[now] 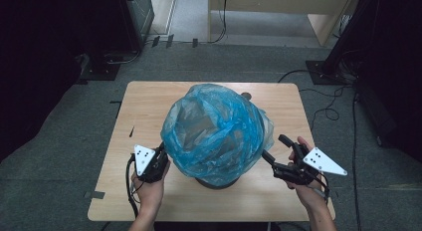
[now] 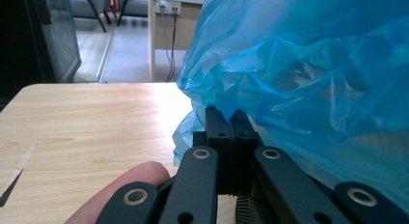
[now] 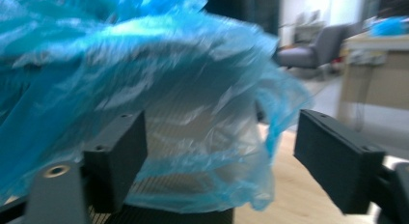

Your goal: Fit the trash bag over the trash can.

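Note:
A crumpled blue plastic bag [image 1: 215,129] is draped over a dark round bin [image 1: 217,182] in the middle of the wooden table [image 1: 142,99]. My left gripper [image 1: 161,150] sits at the bag's lower left edge. In the left gripper view its jaws [image 2: 230,115] are pressed together with the bag's [image 2: 299,64] hem pinched at their tips. My right gripper [image 1: 275,147] is at the bag's lower right side. Its jaws [image 3: 217,156] stand wide apart, with the loose blue film [image 3: 193,103] hanging between them and touching neither pad. The bin's ribbed wall [image 3: 169,215] shows under the film.
Bare tabletop [image 2: 96,122] lies to the left of and behind the bag. Cables [image 1: 326,109] and dark stand bases [image 1: 323,71] sit on the grey floor around the table. A light wooden desk [image 1: 278,2] stands at the back.

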Action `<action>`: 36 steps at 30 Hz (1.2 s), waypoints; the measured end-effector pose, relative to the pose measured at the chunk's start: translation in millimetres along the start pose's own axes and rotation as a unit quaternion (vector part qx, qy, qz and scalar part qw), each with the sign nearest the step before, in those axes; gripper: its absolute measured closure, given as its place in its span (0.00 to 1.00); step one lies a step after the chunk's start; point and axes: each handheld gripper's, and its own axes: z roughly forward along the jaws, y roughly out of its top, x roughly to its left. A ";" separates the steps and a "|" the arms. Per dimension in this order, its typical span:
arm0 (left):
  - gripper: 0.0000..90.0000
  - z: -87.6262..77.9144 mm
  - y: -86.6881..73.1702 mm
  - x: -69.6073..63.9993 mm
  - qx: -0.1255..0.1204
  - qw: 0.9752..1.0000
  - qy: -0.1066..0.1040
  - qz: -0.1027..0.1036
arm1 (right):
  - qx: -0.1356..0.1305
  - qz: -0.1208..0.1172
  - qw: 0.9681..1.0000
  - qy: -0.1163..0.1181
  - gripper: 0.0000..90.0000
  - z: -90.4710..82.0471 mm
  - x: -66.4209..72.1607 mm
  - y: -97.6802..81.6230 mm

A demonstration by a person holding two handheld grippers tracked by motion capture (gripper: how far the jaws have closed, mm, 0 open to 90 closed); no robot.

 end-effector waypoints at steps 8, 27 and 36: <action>1.00 -3.4 -0.9 0.7 -0.005 1.000 -0.005 0.000 | 0.018 -0.028 0.999 0.031 0.62 7.9 0.1 1.6; 1.00 -12.4 -6.5 -0.7 -0.018 1.000 -0.014 -0.002 | -0.061 -0.009 0.979 -0.195 1.00 -2.3 17.2 0.3; 1.00 -5.8 -19.4 -5.5 -0.001 0.999 -0.030 -0.013 | -0.028 -0.002 0.966 -0.259 1.00 5.1 15.7 -19.1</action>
